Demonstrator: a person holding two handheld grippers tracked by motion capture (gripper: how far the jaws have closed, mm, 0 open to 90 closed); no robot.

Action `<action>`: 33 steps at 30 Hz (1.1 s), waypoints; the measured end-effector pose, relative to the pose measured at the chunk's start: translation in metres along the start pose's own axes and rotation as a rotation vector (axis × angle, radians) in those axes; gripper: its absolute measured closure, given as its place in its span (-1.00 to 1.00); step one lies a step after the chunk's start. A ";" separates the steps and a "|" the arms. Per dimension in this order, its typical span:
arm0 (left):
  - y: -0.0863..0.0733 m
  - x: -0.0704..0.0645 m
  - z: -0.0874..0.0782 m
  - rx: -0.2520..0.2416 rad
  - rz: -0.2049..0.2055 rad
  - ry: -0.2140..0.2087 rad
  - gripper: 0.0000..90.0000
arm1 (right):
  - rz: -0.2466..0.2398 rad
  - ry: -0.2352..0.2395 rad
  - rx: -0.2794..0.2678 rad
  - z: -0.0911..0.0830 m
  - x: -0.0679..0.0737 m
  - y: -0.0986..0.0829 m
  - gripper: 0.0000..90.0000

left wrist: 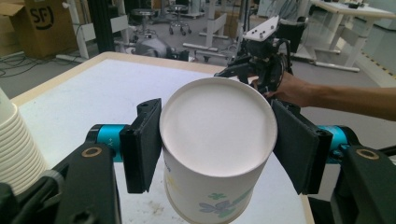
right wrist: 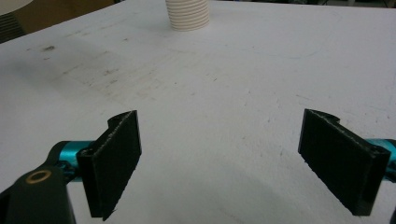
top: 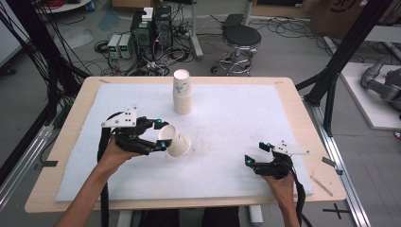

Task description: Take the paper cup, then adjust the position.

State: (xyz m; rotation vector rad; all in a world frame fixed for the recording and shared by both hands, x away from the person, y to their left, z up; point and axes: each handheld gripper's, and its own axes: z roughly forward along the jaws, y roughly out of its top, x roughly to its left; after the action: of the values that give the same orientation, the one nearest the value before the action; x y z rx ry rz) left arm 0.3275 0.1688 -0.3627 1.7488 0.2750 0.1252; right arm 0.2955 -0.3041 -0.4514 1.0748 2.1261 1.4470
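A white paper cup (top: 176, 142) with a flower print is tipped on its side just over the white mat (top: 227, 113), left of centre. My left gripper (top: 161, 134) is shut on it near its base. In the left gripper view the cup's base (left wrist: 217, 135) faces the camera, and both black pads (left wrist: 144, 144) press its sides. A tall stack of the same cups (top: 182, 92) stands upside down at the back centre; its bottom edge (right wrist: 187, 14) appears in the right gripper view. My right gripper (top: 257, 152) rests low at the front right, open, nothing between its jaws (right wrist: 219, 158).
The mat covers most of a wooden table (top: 71, 127). A thin wooden stick (top: 321, 185) lies near the table's right front corner. Behind the table are a black stool (top: 240, 38) and computer boxes with cables (top: 151, 28) on the floor. Black frame posts (top: 340, 52) stand at the right.
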 end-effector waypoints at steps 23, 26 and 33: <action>-0.004 0.001 -0.003 -0.002 -0.004 0.010 -0.19 | 0.048 0.077 -0.049 -0.008 -0.009 0.000 -0.71; -0.005 0.002 -0.002 -0.004 -0.008 0.008 -0.19 | 0.035 0.092 -0.058 -0.012 -0.011 0.004 -0.71; -0.005 0.000 0.002 -0.017 -0.012 -0.001 -0.19 | -0.057 0.208 -0.056 -0.013 -0.001 0.035 -0.71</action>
State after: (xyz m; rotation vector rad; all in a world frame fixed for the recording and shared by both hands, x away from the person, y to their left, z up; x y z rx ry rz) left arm 0.3274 0.1676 -0.3677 1.7297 0.2829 0.1172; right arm 0.3018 -0.3067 -0.4143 0.8696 2.2211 1.6433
